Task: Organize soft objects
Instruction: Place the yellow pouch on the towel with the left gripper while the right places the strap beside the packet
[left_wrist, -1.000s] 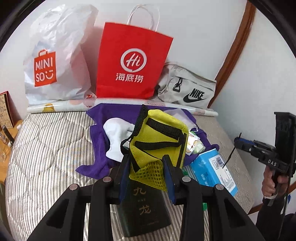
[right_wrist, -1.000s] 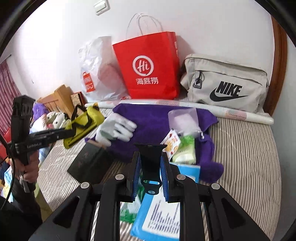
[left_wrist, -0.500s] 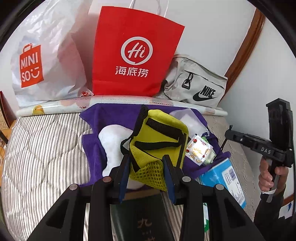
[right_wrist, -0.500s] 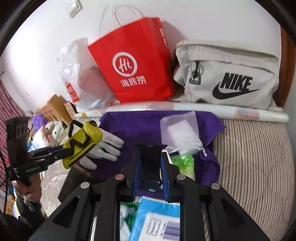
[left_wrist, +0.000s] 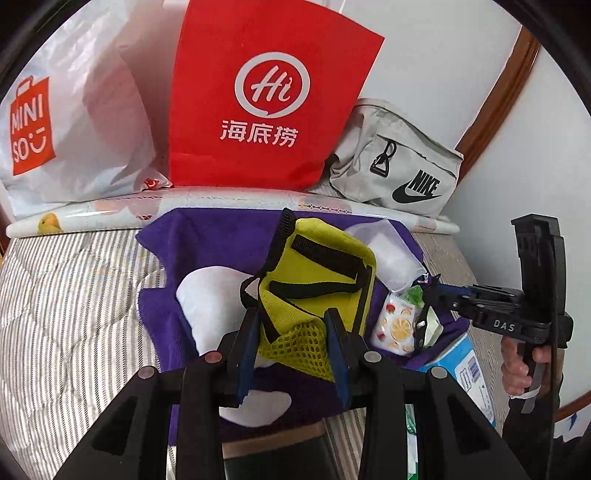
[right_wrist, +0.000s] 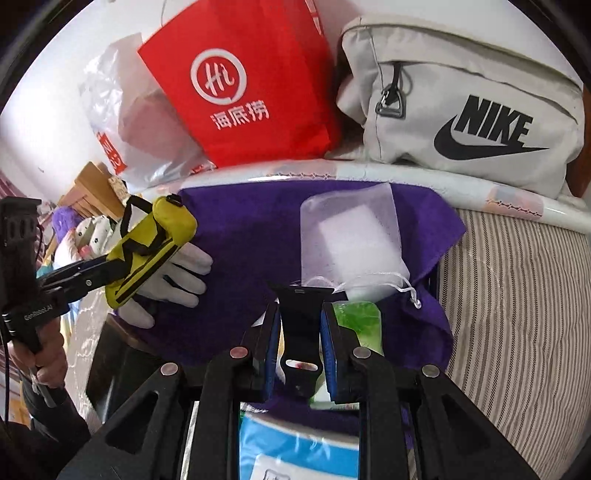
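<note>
- I am holding the yellow pouch in my left gripper; its blue pads are pinching the pouch's mesh end, and the pouch is hanging in the air above the purple towel.
- In the right wrist view the same pouch is sticking out tilted from the left gripper, just over a white glove lying on the towel.
- My right gripper is clamping a black strap buckle between its pads, with the jaws nearly together around it.
- Just past the buckle, a clear mesh bag with something white inside is lying on the towel, and a green packet is sitting beside it.
- A blue tissue pack is lying under the right gripper, at the towel's near edge.
- Against the wall, a red paper bag, a white plastic bag and a grey waist bag are standing in a row on the striped mattress.
- A hand is gripping the right gripper's handle.
</note>
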